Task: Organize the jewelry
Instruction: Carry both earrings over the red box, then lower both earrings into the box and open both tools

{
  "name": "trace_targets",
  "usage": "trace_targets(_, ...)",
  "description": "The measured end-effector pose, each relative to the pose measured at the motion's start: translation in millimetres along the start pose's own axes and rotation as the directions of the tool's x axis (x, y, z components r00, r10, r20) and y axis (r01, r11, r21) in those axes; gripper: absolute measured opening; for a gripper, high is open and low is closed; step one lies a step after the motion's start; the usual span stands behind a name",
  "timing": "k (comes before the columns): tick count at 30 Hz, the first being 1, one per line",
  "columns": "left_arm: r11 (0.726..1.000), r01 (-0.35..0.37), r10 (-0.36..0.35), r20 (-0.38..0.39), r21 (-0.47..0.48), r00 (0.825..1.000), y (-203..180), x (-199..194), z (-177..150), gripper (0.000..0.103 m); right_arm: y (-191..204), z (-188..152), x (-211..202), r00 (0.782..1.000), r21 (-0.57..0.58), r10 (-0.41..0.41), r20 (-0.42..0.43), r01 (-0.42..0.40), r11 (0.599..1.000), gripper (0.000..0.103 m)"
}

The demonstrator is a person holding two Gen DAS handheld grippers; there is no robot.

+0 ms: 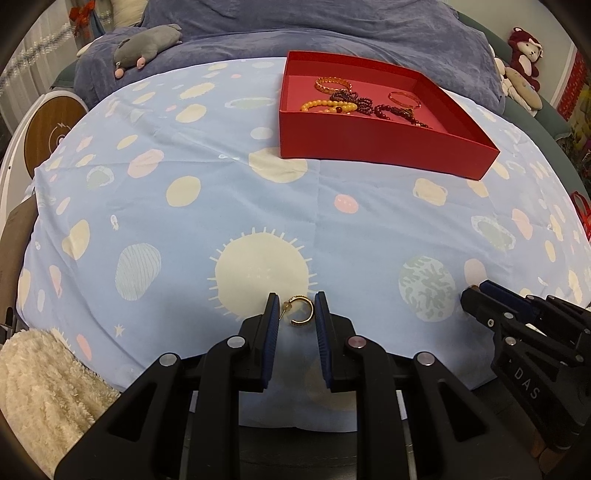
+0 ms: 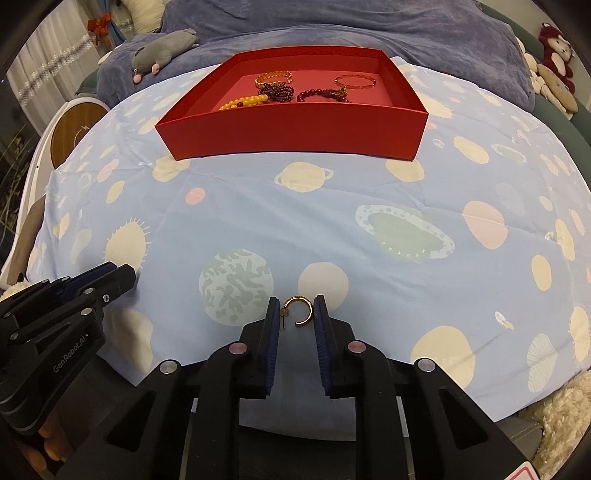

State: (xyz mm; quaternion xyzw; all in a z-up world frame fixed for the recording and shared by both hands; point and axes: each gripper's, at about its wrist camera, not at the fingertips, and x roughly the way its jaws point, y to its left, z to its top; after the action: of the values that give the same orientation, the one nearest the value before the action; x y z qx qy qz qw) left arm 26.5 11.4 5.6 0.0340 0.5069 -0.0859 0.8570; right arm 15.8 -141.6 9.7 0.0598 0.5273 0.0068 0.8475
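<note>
**Two gold hoop earrings at the tongs, red box waiting behind**

The gold earring [image 1: 311, 310] is a thin, polished C-shaped hoop with a straight post and a small stopper at its open end. It sits between the tips of the left gripper [image 1: 295, 301], low over the sheet [image 1: 184, 240]. The tongs stand narrow, and their ribbed blue pads [image 1: 272, 325] touch the hoop on one side and the post on the other.

The second earring [image 2: 310, 312] has the same shape and shine. It lies between the tips of the right gripper [image 2: 295, 302], whose tongs are equally narrow. Its rim is at one pad and its post is by the other. Whether they press on it, I cannot tell.

The sheet is smooth pale blue cotton with faint creases, printed with cream suns and pastel planets. Well behind both earrings stands the red box [image 1: 369, 144], a shallow square of matte cardboard with a pinkish floor. Inside it lie yellow beads [image 1: 327, 106], dark red beads [image 1: 388, 110] and a thin gold bangle [image 1: 404, 99].

A cream fleece [image 1: 44, 387] with a curly pile lies at the near edge. A soft grey plush toy [image 1: 147, 44] rests on the velvety blue blanket [image 1: 332, 33] behind.
</note>
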Motion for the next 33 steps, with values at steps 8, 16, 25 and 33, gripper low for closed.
trace_targets(8,0.999,0.034,-0.036,0.064,0.034,0.997,-14,-12,54,0.019,-15,56,-28,0.994,0.047,0.042,0.105,-0.047,0.998,0.018)
trace_targets(16,0.998,0.050,-0.055,0.136,0.038,0.989,-32,2,158,0.019,-32,150,-28,0.981,0.046,0.052,0.187,-0.062,0.997,0.018)
trace_targets(25,0.999,0.015,-0.019,0.088,0.050,0.996,-44,59,212,0.019,-46,209,22,0.987,0.053,0.024,0.158,-0.032,0.998,0.018)
trace_targets(33,0.999,0.004,-0.006,0.040,0.043,0.999,-47,93,220,0.020,-49,220,59,0.994,0.057,0.014,0.110,-0.020,0.998,0.018)
